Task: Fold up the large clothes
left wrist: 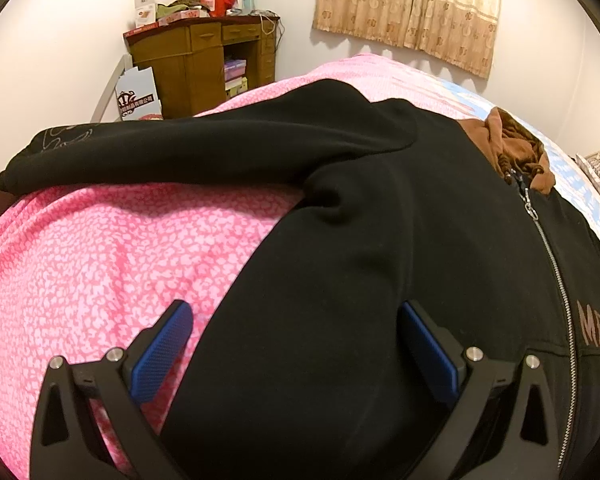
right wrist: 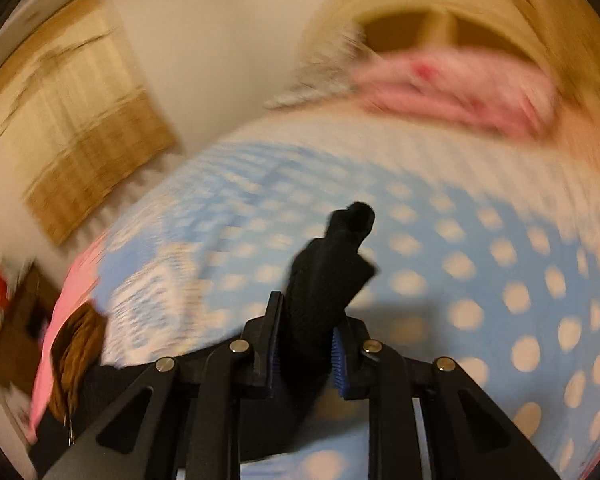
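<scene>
Fingers (right wrist: pixel 342 354) pinching black hoodie (left wrist: pixel 380 220), pink bedspread (left wrist: pixel 100 260)

A pink patterned bedspread (left wrist: pixel 100 272) is laid over the bed, adjoined by a blue dotted sheet (right wrist: pixel 480 248). A cluttered wooden cabinet (left wrist: pixel 204 64) is set against the wall. Beige curtains (left wrist: pixel 412 8) are drawn.

Lettering in view

The black jacket (left wrist: pixel 380 240) bears brown capitals on its chest, right of the zip, reading "MEC" before the picture's edge cuts them off. A white paper bag (left wrist: pixel 137 94) by the far cabinet carries a dark banner with small characters, too small to read. The right wrist view is blurred; nothing there is legible.
</scene>
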The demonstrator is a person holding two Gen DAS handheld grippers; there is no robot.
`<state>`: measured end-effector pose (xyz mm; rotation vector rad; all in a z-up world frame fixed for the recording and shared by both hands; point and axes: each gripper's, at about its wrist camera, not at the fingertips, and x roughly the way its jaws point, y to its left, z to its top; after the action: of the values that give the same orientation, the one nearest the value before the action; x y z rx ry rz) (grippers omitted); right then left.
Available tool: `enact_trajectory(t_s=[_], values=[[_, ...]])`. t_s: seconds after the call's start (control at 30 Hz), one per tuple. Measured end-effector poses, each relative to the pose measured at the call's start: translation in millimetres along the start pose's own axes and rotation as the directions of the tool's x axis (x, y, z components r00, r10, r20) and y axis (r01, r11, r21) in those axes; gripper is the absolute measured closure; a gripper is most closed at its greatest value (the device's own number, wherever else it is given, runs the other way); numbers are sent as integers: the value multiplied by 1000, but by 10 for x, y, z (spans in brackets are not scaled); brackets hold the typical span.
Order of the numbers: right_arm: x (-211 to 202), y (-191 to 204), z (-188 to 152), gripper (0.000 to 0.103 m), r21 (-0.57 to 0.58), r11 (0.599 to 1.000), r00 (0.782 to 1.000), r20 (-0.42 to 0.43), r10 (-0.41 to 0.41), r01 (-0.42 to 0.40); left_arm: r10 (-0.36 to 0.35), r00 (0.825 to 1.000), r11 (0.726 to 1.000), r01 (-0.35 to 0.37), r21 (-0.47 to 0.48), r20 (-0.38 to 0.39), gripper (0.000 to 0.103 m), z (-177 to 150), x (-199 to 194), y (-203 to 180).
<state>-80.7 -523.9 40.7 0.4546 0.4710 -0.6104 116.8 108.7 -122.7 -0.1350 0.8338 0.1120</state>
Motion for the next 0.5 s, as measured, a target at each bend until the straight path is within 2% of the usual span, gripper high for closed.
enact_trajectory(t_s=[0.1, 0.17, 0.23, 0.3, 0.4, 0.47, 0.5], values=[[-246, 879, -37, 87, -180, 979, 994, 35, 99, -91, -4, 1000, 1000, 4, -2, 5, 0, -5, -10, 18], [-367, 1547, -171, 89, -299, 937, 980, 24, 196, -180, -6, 1000, 1000, 6, -3, 7, 0, -9, -15, 23], [-444, 2168, -396, 93, -375, 884, 956, -22, 292, -279, -7, 1000, 1000, 8, -3, 8, 0, -12, -19, 32], [-410, 2794, -743, 96, -423, 823, 923, -108, 369, -378, -11, 1000, 1000, 11, -5, 11, 0, -14, -26, 43], [-274, 3419, -1242, 97, -472, 758, 892, -203, 404, -451, -15, 1000, 1000, 15, -7, 16, 0, -29, -41, 63], [-144, 3765, -1609, 97, -469, 721, 861, -283, 424, -509, -17, 1000, 1000, 17, -8, 18, 0, -30, -46, 72], [-87, 3899, -1779, 97, -477, 709, 855, -306, 420, -519, -17, 1000, 1000, 17, -8, 19, 0, -28, -48, 76]])
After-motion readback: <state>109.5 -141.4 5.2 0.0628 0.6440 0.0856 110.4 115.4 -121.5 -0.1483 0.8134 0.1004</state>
